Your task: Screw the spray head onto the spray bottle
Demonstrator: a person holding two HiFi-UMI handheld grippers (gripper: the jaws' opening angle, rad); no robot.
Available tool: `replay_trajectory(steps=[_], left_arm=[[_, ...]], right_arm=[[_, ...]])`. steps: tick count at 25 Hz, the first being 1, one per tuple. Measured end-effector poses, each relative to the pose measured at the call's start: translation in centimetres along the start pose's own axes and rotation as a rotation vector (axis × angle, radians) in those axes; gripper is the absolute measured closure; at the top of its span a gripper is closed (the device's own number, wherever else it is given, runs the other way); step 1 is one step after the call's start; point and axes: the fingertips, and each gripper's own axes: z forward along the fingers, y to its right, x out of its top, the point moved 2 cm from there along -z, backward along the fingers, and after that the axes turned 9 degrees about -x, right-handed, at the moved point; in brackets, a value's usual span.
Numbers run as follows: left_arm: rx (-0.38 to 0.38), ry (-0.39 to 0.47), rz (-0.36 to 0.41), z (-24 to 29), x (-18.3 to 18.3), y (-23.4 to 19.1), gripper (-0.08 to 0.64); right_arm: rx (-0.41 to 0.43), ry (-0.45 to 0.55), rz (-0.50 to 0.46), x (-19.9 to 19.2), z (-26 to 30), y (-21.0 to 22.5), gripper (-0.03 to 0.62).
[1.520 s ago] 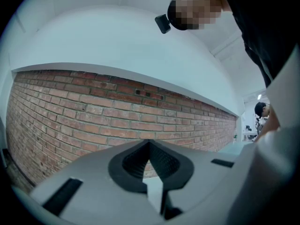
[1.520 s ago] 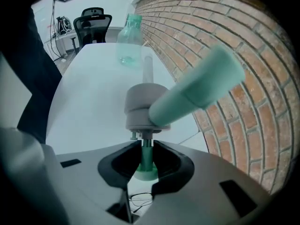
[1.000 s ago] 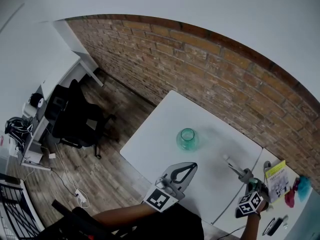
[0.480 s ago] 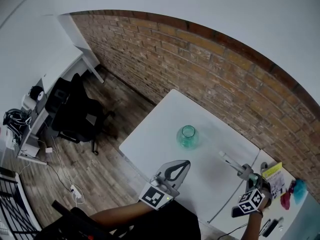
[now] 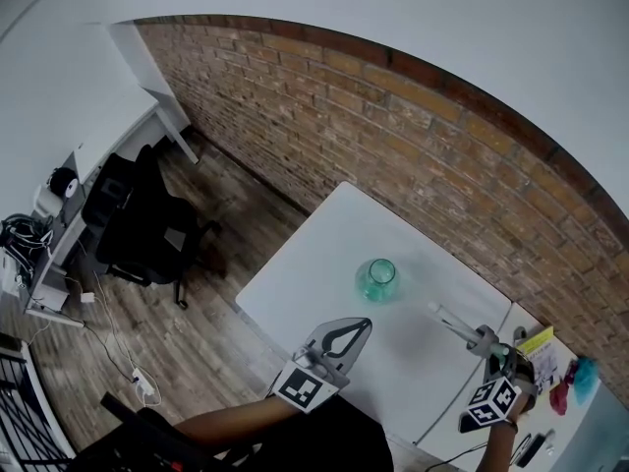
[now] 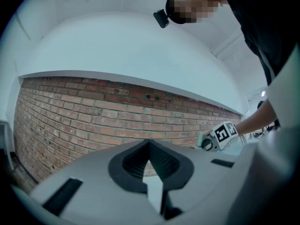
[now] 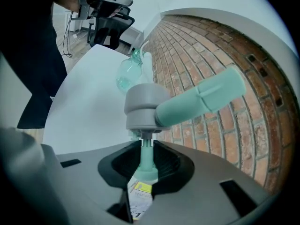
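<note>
Teal spray head (image 7: 157,104) pinched by its stem in the right gripper (image 7: 146,149) jaws, well apart from the green spray bottle (image 5: 376,278) standing on the bench (image 5: 314,254). The left gripper (image 6: 151,172) jaws are pressed together, empty. Next, the head likely needs aligning over the bottle's neck.

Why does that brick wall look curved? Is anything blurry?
Head view: the wide lens bows the brick wall into an arc. Left gripper view: same bowing, dark corners. Right gripper view: the close spray head looms oversized but sharp.
</note>
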Motion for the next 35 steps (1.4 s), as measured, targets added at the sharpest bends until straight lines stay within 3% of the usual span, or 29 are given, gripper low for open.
replay_trajectory(steps=[16, 25, 31, 35], left_arm=[[-0.014, 0.018, -0.034, -1.4, 0.1, -5.2, 0.558], [-0.026, 0.012, -0.044, -1.4, 0.0, -7.0, 0.558], [-0.09, -0.034, 0.046, -0.5, -0.9, -6.7, 0.558], [-0.113, -0.001, -0.083, 0.7, -0.2, -5.7, 0.558]], right_arm=[[-0.032, -0.101, -0.149, 3.9, 0.2, 3.0, 0.511], [-0.045, -0.087, -0.192, 6.3, 0.4, 3.9, 0.511], [-0.062, -0.075, -0.196, 7.3, 0.1, 5.0, 0.511], [-0.066, -0.072, -0.204, 7.9, -0.1, 5.5, 0.511]])
